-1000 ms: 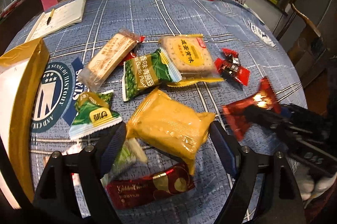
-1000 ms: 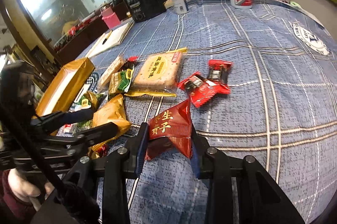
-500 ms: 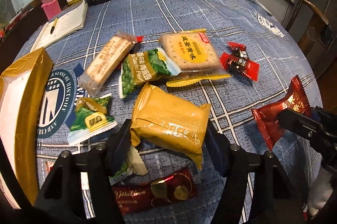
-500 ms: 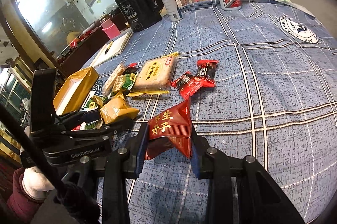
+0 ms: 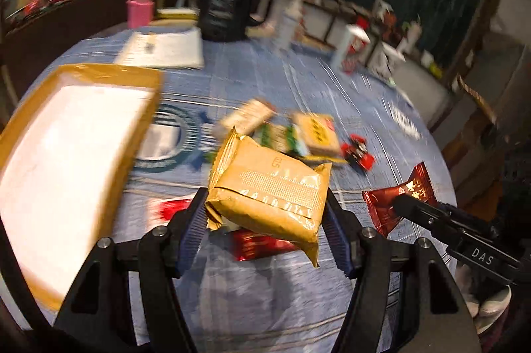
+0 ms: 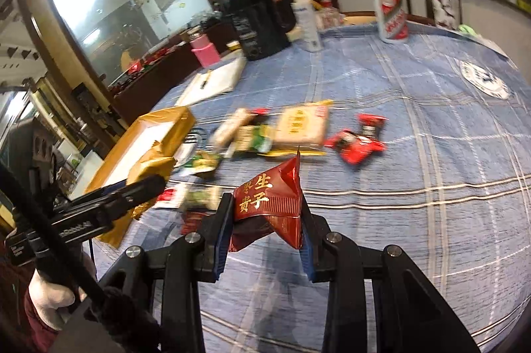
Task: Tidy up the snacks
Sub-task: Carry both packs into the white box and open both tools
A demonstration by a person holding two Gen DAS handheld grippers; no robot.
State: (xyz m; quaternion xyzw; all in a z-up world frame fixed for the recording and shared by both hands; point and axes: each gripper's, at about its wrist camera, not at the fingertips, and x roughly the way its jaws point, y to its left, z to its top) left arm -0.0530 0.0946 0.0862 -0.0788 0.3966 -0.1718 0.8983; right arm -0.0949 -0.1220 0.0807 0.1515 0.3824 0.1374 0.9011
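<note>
My left gripper point(image 5: 265, 213) is shut on a yellow snack packet point(image 5: 268, 190) and holds it above the table. My right gripper point(image 6: 265, 220) is shut on a dark red snack packet point(image 6: 268, 203) with gold characters, also lifted; it also shows in the left wrist view point(image 5: 401, 197). A gold box with a white inside point(image 5: 66, 147) lies open at the left; it also shows in the right wrist view point(image 6: 146, 137). Several loose snacks lie mid-table: a biscuit pack point(image 6: 302, 124), green packets point(image 6: 255, 137), small red packets point(image 6: 358, 143) and a red foil bar point(image 5: 262, 245).
A round table with a blue plaid cloth point(image 6: 415, 107). At the back stand a black kettle point(image 6: 259, 14), a white pump bottle point(image 6: 307, 17), a white and red bottle point(image 6: 390, 11), a pink cup point(image 6: 204, 49) and an open notebook point(image 6: 212, 80). A chair point(image 5: 478, 107) stands at the right edge.
Both grippers have risen with their packets. The left gripper has swung left toward the gold box, which now fills more of its view. The views are motion-blurred.
</note>
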